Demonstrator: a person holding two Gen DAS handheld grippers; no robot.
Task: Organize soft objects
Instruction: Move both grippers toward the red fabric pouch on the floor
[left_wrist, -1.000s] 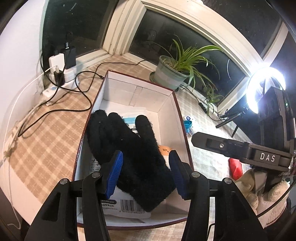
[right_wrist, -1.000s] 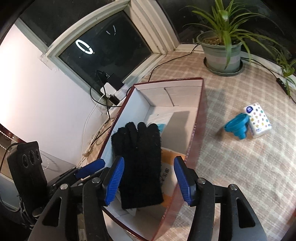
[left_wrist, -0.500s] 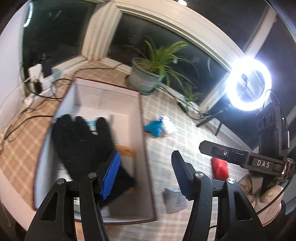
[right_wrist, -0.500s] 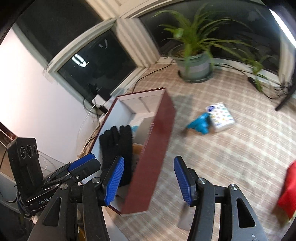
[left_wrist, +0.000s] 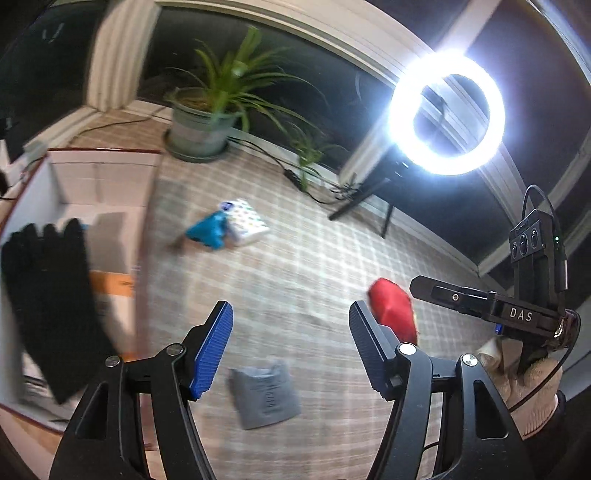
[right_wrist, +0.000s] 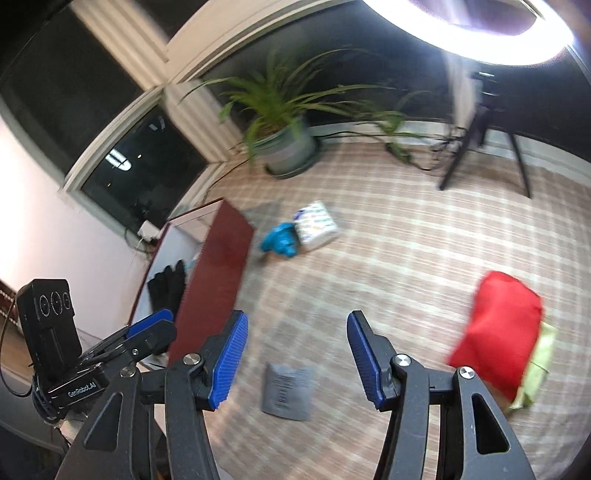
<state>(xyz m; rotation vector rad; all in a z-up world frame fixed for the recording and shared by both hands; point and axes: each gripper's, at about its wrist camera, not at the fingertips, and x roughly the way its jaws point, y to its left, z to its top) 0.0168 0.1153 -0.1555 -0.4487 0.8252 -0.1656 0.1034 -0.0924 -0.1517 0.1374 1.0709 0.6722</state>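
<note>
Both hand-held grippers hang wide open and empty above a checked cloth (left_wrist: 314, 266). The left hand-held gripper (left_wrist: 290, 349) frames a gray packet (left_wrist: 264, 398) lying flat on the cloth, just below and between its blue pads. The right hand-held gripper (right_wrist: 297, 360) looks down on the same gray packet (right_wrist: 287, 390). A black glove (left_wrist: 48, 302) lies inside a red-sided box (right_wrist: 212, 280) at the left. A red pouch (right_wrist: 496, 328) rests to the right, partly over a yellow-green item (right_wrist: 537, 373). Farther back, a teal object (left_wrist: 207, 230) touches a spotted tissue pack (left_wrist: 247, 221), near a potted plant (left_wrist: 207, 122) and a glowing ring light (left_wrist: 447, 112).
</note>
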